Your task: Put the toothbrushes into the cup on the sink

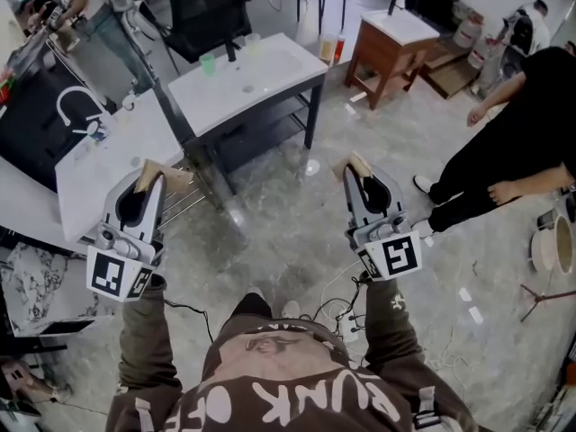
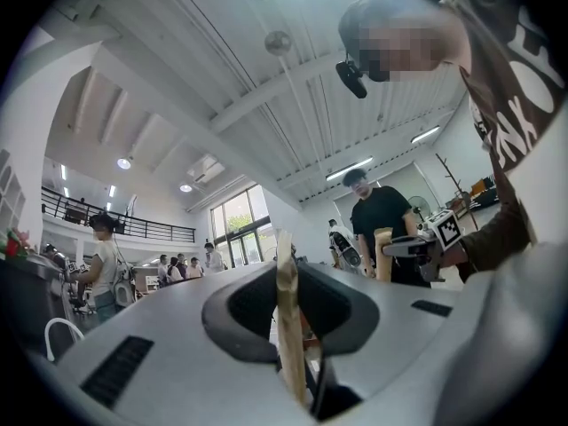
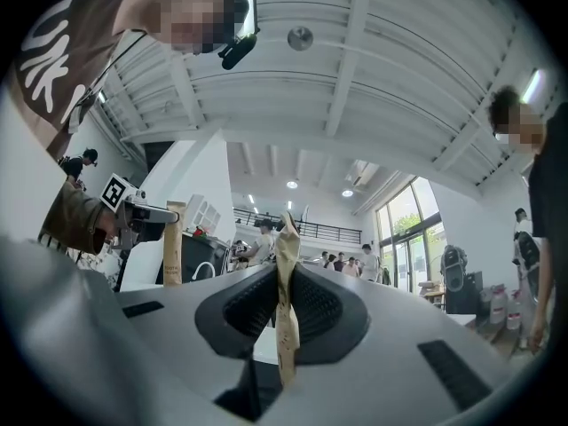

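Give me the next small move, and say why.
Probably carry both forward toward the green cup on the sink. The left hand-held gripper already pinches one paper-wrapped toothbrush and the right hand-held gripper another, and the cup stands well ahead of them.

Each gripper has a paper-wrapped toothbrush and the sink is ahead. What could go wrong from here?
1. The left gripper and right gripper each clamp a flat brown paper-wrapped toothbrush (left one, right one) that sticks out past the jaws; either could swivel or slip.
2. The small green cup on the white sink looks light; a long brush may tip it.
3. A clear cup stands nearby: wrong-cup risk.
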